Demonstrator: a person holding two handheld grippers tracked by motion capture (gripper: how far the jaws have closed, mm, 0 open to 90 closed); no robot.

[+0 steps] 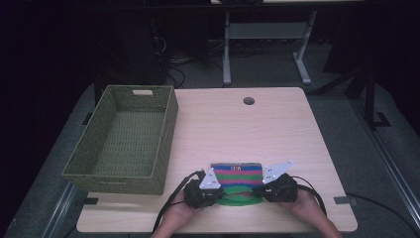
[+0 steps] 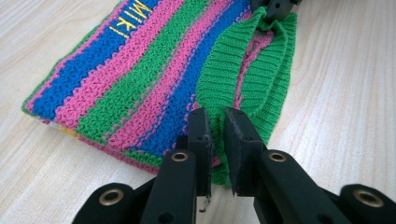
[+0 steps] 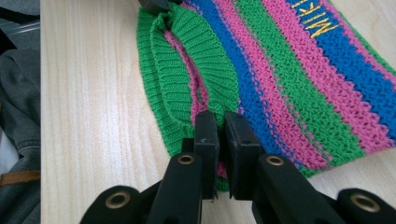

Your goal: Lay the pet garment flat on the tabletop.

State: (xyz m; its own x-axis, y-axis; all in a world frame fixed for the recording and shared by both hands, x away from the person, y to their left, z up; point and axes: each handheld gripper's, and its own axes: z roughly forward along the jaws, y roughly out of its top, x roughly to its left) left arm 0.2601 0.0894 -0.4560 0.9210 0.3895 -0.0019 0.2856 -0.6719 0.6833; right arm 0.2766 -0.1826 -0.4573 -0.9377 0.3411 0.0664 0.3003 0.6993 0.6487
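The striped knitted garment (image 1: 236,174) lies flat on the bench (image 1: 277,129), near the person's edge and to the right of the green woven basket (image 1: 124,141). Its long axis runs left to right, parallel to that edge, and its green ribbed hem (image 2: 233,70) points toward the person. The yellow lettering (image 2: 133,16) is on the side far from the person.

The left gripper (image 1: 210,196) has its fingers (image 2: 201,135) closed on the left end of the hem, and the right gripper (image 1: 262,192) has its fingers (image 3: 208,135) closed on the right end; the fabric seems pinched between them, though the contact itself is partly hidden.

The step in hand looks like the grasp before lifting or folding. I judge the next move needs both hands to rise together, keeping the hem tight, perhaps toward the basket.
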